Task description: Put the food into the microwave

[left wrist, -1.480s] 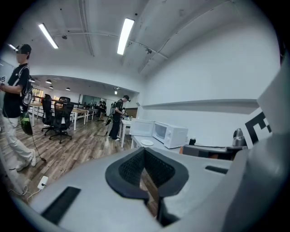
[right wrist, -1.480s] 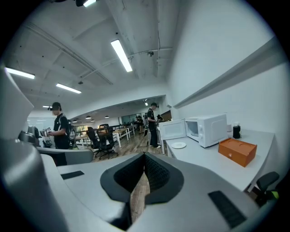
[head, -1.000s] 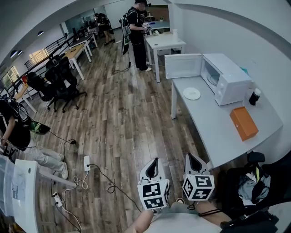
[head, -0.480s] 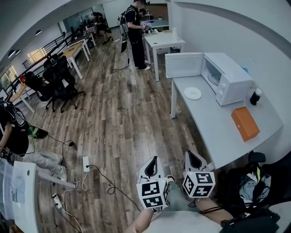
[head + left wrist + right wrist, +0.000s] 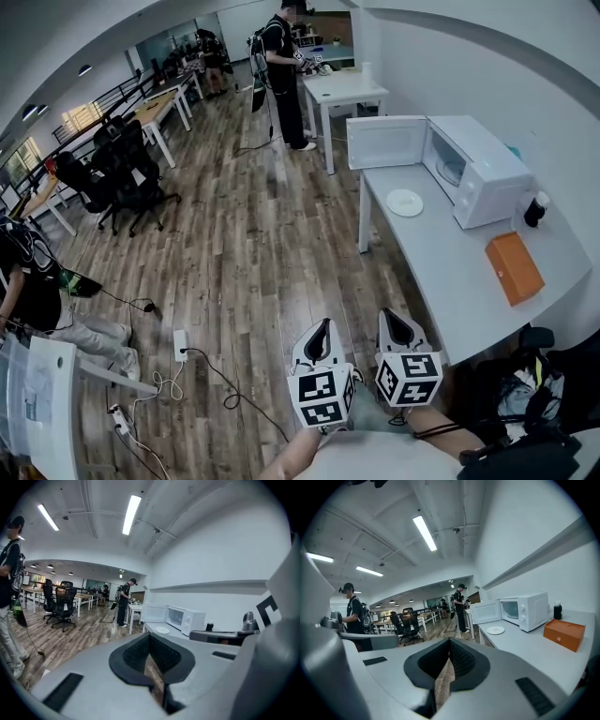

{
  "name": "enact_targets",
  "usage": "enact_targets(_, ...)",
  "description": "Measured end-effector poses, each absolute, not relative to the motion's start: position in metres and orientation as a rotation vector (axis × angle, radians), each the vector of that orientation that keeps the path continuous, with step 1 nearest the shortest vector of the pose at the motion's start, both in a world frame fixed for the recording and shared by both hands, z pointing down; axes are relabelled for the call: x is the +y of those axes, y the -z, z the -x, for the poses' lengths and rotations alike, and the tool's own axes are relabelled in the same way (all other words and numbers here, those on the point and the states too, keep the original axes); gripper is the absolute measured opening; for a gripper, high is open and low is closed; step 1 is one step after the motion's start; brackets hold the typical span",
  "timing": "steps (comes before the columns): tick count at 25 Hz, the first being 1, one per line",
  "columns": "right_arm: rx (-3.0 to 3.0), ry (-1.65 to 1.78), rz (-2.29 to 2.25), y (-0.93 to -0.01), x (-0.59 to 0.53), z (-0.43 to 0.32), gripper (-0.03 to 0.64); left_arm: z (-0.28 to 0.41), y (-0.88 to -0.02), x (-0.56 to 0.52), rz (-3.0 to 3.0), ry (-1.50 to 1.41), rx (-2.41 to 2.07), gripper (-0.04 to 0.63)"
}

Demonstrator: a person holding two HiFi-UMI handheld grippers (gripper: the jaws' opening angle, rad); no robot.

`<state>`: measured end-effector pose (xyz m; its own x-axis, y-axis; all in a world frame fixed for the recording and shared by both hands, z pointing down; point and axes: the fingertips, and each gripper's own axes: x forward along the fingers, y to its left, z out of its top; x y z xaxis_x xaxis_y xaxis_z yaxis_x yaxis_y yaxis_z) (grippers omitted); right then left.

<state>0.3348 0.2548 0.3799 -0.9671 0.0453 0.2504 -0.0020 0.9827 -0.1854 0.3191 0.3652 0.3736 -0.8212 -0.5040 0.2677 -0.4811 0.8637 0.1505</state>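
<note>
head view: approach step. left gripper [image 5: 321, 328] and right gripper [image 5: 390, 321], both closed on nothing, hang over floor, well apart from the plate [image 5: 404, 202] on the table [image 5: 450, 277] by the open microwave [image 5: 487, 178]. next, likely: step in, open jaws at the plate.

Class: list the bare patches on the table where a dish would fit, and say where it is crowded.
Bare: table between plate and orange box, and the near end past the box. Crowded: around the microwave and its open door.
</note>
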Motion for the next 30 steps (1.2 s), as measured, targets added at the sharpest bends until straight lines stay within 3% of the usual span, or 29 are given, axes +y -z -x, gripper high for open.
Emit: enact_targets(30, -2.871, -0.292, 0.029, -0.377, 0.185, -0.163, 0.017, -0.148, -0.378, 0.295, -0.731, 0.061, -2.698, -0.002)
